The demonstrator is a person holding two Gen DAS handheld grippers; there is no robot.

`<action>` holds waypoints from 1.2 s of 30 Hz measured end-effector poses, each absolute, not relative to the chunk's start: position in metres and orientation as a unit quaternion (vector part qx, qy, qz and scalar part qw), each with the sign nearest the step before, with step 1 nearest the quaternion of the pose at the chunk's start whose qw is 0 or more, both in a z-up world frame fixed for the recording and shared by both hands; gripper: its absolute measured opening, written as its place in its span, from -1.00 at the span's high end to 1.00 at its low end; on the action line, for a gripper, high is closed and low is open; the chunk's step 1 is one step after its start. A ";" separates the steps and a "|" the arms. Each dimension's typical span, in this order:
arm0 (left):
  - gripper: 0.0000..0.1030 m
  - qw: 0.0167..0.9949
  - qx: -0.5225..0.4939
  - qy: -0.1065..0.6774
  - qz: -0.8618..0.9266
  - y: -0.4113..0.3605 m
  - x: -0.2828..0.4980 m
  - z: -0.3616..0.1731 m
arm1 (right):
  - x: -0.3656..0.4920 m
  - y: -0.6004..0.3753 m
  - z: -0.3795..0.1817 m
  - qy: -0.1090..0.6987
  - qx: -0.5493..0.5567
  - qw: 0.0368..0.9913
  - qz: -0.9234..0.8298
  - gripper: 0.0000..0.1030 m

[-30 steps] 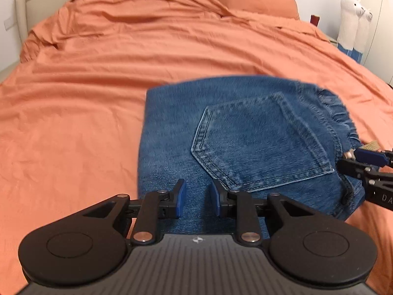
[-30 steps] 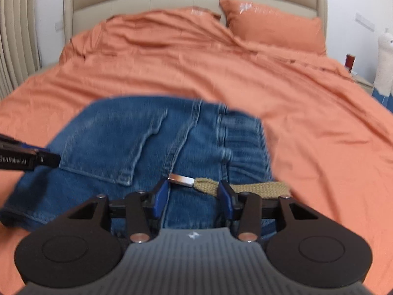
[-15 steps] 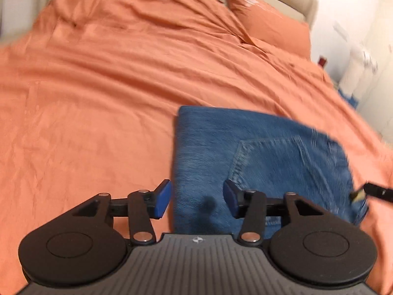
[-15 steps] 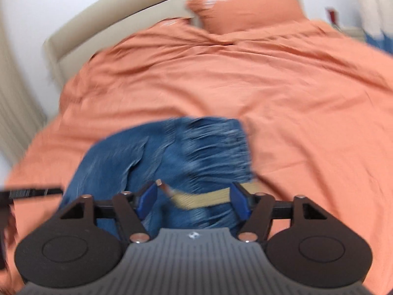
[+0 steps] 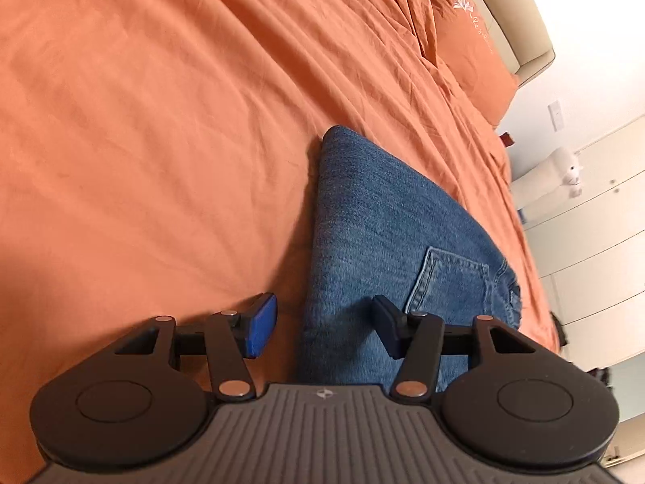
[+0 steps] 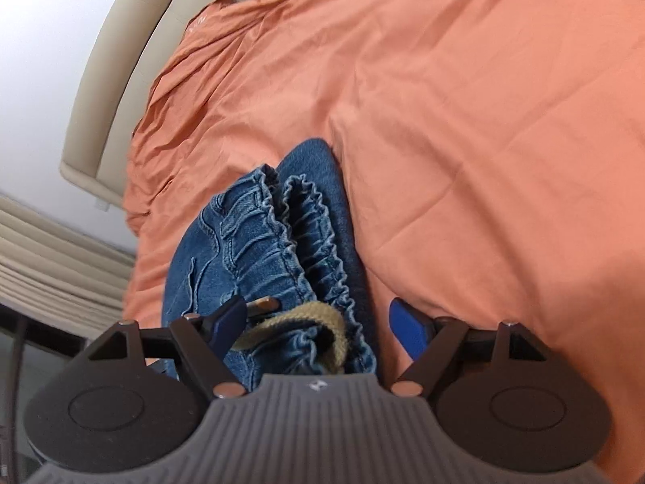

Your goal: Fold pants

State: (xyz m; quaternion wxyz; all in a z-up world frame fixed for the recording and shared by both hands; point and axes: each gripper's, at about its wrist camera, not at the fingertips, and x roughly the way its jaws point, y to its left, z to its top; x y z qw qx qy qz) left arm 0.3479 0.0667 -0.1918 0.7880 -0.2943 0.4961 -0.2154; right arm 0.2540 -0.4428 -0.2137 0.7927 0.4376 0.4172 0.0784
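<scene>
Folded blue denim pants point(image 5: 387, 238) lie on the orange bed sheet point(image 5: 161, 121), back pocket up. My left gripper point(image 5: 324, 328) is open at the pants' near left edge; one finger is over the sheet, the other over the denim. In the right wrist view the pants point(image 6: 258, 250) show their gathered elastic waistband and a tan drawstring point(image 6: 306, 322) with a metal tip. My right gripper point(image 6: 318, 328) is open and straddles the waistband end, the drawstring between its fingers.
An orange pillow point(image 5: 471, 40) and beige headboard point(image 5: 508, 12) stand at the bed's far end. A white plush toy point(image 5: 556, 173) and white cupboards point(image 5: 596, 242) are beside the bed. Beige curtains point(image 6: 48, 258) hang on the other side.
Both grippers have rolled and tilted hard, so the views are slanted. Both have opened wider. The left has shifted to the pants' left edge, the right to the waistband end.
</scene>
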 end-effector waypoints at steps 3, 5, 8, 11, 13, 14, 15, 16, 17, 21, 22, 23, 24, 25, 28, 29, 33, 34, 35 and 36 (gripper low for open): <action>-0.22 0.782 -0.301 0.494 -0.233 0.063 0.355 -0.198 | 0.263 -0.445 -0.222 0.418 0.451 0.783 0.096 -0.42; -0.13 0.780 -0.301 0.492 -0.242 0.059 0.358 -0.201 | 0.267 -0.446 -0.226 0.413 0.456 0.781 0.108 -0.30; 0.17 0.780 -0.297 0.492 -0.246 0.055 0.359 -0.202 | 0.274 -0.449 -0.232 0.403 0.468 0.776 0.125 0.00; 0.38 0.785 -0.289 0.488 -0.248 0.052 0.357 -0.200 | 0.275 -0.449 -0.234 0.395 0.475 0.775 0.135 0.23; 0.55 0.791 -0.284 0.483 -0.244 0.050 0.355 -0.197 | 0.273 -0.448 -0.230 0.390 0.466 0.782 0.138 0.38; 0.60 0.795 -0.281 0.480 -0.242 0.049 0.353 -0.194 | 0.271 -0.447 -0.226 0.387 0.460 0.787 0.139 0.43; 0.66 0.799 -0.277 0.477 -0.240 0.048 0.352 -0.191 | 0.269 -0.447 -0.222 0.382 0.454 0.793 0.140 0.51; 0.73 0.804 -0.271 0.473 -0.238 0.049 0.348 -0.187 | 0.268 -0.448 -0.218 0.376 0.451 0.797 0.141 0.55; 0.76 0.810 -0.264 0.468 -0.234 0.049 0.345 -0.182 | 0.267 -0.447 -0.214 0.370 0.452 0.799 0.140 0.57; 0.83 0.833 -0.241 0.445 -0.224 0.050 0.328 -0.160 | 0.258 -0.437 -0.189 0.346 0.424 0.825 0.142 0.62; 0.84 0.837 -0.237 0.441 -0.222 0.050 0.326 -0.154 | 0.256 -0.434 -0.183 0.343 0.420 0.828 0.143 0.63; 0.84 0.838 -0.234 0.438 -0.224 0.052 0.322 -0.146 | 0.254 -0.431 -0.177 0.338 0.417 0.831 0.145 0.64; 0.84 0.841 -0.229 0.436 -0.225 0.053 0.318 -0.138 | 0.253 -0.428 -0.173 0.335 0.415 0.833 0.146 0.64; 0.84 0.845 -0.221 0.432 -0.224 0.054 0.314 -0.130 | 0.251 -0.424 -0.167 0.333 0.413 0.835 0.147 0.64; 0.84 0.857 -0.203 0.422 -0.215 0.062 0.303 -0.107 | 0.245 -0.409 -0.151 0.335 0.402 0.837 0.161 0.65; 0.84 0.859 -0.202 0.420 -0.213 0.068 0.299 -0.099 | 0.243 -0.402 -0.144 0.337 0.399 0.837 0.166 0.65; 0.84 0.870 -0.182 0.413 -0.198 0.099 0.279 -0.068 | 0.236 -0.370 -0.123 0.340 0.394 0.832 0.189 0.66; 0.84 0.873 -0.176 0.411 -0.194 0.109 0.274 -0.060 | 0.235 -0.360 -0.117 0.341 0.391 0.832 0.196 0.66; 0.84 0.877 -0.169 0.409 -0.188 0.120 0.269 -0.051 | 0.234 -0.348 -0.111 0.343 0.387 0.831 0.205 0.66; 0.84 0.880 -0.162 0.408 -0.181 0.130 0.265 -0.042 | 0.233 -0.335 -0.106 0.343 0.384 0.830 0.213 0.66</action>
